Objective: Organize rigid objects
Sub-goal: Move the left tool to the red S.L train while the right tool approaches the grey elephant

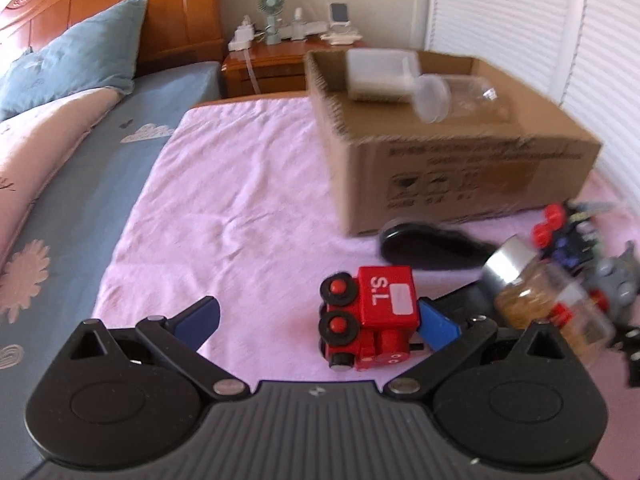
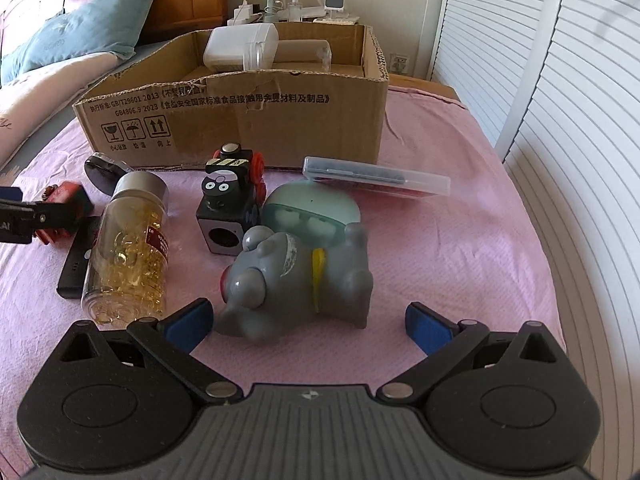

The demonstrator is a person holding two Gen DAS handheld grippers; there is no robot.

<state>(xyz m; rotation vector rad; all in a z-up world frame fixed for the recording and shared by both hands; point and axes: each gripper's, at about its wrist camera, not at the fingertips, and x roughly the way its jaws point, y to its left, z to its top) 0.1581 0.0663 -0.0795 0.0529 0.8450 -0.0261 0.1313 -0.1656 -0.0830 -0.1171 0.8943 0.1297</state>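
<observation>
A red toy train (image 1: pixel 370 316) marked "S.L" lies on the pink cloth between my left gripper's (image 1: pixel 316 320) open fingers, against the right finger (image 1: pixel 438 326). It also shows at the left of the right wrist view (image 2: pixel 64 210). My right gripper (image 2: pixel 308 320) is open, its fingers on either side of a grey toy animal (image 2: pixel 298 280) lying on its side. An open cardboard box (image 2: pixel 240 120) holds a white container (image 2: pixel 240 48) and a clear jar (image 1: pixel 452 96).
A capsule bottle (image 2: pixel 128 244), a black toy train (image 2: pixel 230 200), a teal round case (image 2: pixel 312 212), a clear flat case (image 2: pixel 376 178), a black remote (image 2: pixel 76 260) and a black oval object (image 1: pixel 428 246) lie on the pink cloth (image 1: pixel 240 200). Shutter doors (image 2: pixel 560 120) stand at the right.
</observation>
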